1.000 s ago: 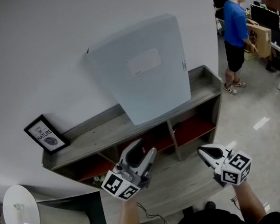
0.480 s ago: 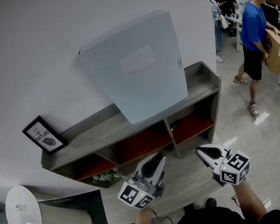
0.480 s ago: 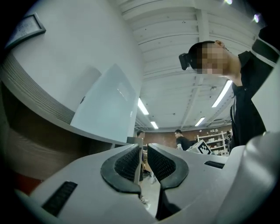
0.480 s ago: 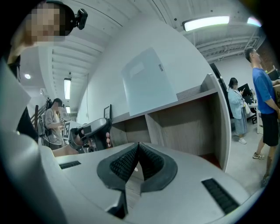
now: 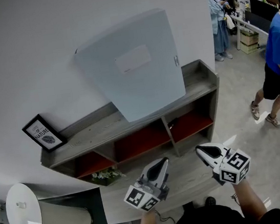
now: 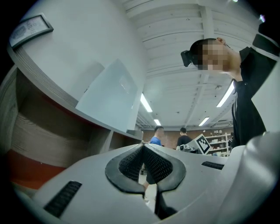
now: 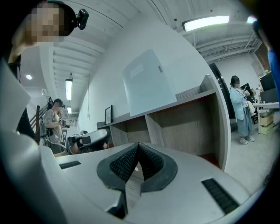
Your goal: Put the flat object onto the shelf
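The flat object (image 5: 131,66) is a large pale grey panel. It stands on the top of the grey wooden shelf (image 5: 96,133) and leans against the white wall. It also shows in the left gripper view as the flat object (image 6: 109,98) and in the right gripper view as the flat object (image 7: 148,83). My left gripper (image 5: 162,164) hangs low in front of the shelf, shut, with nothing between its pads. My right gripper (image 5: 203,151) is beside it to the right, also shut and empty. Both are well clear of the panel.
A framed picture (image 5: 44,134) stands at the shelf's left end. The open cubbies (image 5: 139,142) have red floors. A small plant (image 5: 105,176) sits at lower left, beside a white round stool (image 5: 20,211). Two people (image 5: 277,58) are on the glossy floor at right.
My left gripper has moved down and to the right, away from the shelf, and its jaws have come together. The right gripper has stayed put. The person in blue walked to the right.
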{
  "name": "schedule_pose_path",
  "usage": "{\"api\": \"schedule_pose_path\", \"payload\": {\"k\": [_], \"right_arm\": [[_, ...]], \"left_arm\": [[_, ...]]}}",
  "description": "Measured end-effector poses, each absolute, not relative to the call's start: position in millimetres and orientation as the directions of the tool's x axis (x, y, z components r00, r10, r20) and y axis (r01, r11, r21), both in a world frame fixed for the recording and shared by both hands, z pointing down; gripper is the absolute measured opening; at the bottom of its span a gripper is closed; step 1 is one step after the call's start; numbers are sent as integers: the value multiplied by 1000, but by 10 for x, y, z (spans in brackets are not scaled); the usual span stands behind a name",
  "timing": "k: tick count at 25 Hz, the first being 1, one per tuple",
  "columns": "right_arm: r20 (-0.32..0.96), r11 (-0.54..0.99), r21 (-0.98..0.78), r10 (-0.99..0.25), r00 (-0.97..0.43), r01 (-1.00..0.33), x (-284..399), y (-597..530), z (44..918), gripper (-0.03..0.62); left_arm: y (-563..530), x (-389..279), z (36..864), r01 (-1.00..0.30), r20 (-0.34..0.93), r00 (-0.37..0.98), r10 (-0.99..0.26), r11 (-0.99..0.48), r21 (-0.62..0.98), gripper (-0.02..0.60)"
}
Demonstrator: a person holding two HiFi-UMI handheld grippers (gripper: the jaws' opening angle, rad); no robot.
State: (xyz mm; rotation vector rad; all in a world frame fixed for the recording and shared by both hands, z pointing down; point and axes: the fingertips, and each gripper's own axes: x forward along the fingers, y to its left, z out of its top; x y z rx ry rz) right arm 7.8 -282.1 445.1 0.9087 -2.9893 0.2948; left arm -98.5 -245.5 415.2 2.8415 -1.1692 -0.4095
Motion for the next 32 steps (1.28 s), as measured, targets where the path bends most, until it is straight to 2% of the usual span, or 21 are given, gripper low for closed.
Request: {"api": "schedule_pose_path", "payload": {"k": [9, 21, 32], "right_arm": [[54, 835, -172, -521, -852, -522, 189, -2693, 4459, 12], [67, 858, -192, -473, -878, -477, 468, -2320, 4776, 12], [42, 863, -182, -473, -880, -472, 368, -1729, 4725, 12]], "left_arm": [[-2243, -722, 4372, -754, -146, 633, -760, -648, 106, 14], [-1743, -399, 4718, -834, -97, 512, -854, -520, 185, 12], [-1295, -409, 4626, -822, -99, 540, -836, -549, 149, 12]]}}
